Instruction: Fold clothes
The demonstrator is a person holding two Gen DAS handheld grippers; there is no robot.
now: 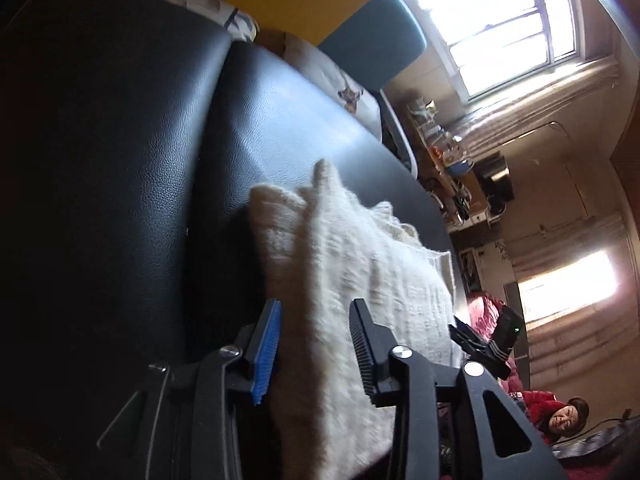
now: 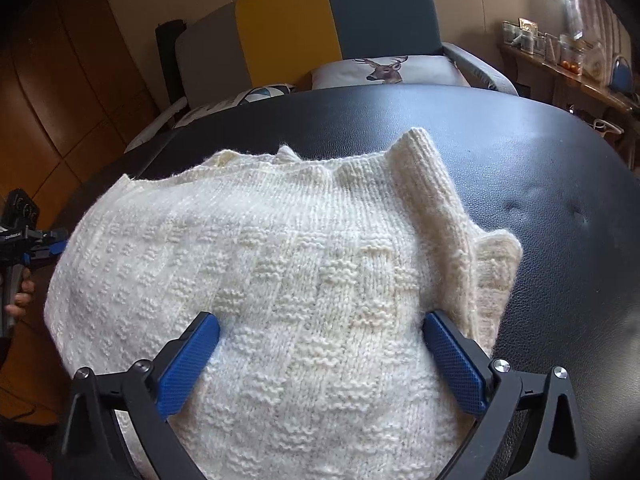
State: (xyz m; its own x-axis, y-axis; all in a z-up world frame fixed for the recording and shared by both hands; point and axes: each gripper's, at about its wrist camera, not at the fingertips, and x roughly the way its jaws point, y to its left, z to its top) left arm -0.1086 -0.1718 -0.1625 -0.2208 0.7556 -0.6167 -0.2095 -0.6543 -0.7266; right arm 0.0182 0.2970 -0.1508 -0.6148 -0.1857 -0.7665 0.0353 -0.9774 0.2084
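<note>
Your right claw (image 2: 320, 360) stands wide open over the cream knitted sweater (image 2: 280, 280), its blue pads (image 2: 188, 364) spread to either side of the knit and gripping nothing. The sweater lies in a folded bundle on the black leather-topped desk (image 2: 540, 168), with a ribbed sleeve (image 2: 432, 184) laid along its right edge and pointing away from you.

Your left claw (image 1: 316, 344), tilted sideways in its own view, is partly open with the sweater's edge (image 1: 360, 264) lying between the two fingers; you cannot tell whether the pads touch the knit. From the right wrist view, that left claw (image 2: 44, 240) sits at the sweater's left edge, with your hand (image 2: 22, 296) on its handle.

Beyond the desk stands a chair with a grey, yellow and teal back (image 2: 304, 24), and a cushion printed with a deer (image 2: 384, 68) rests on its seat. A shelf of small items (image 2: 560, 56) runs along the wall on the right.
</note>
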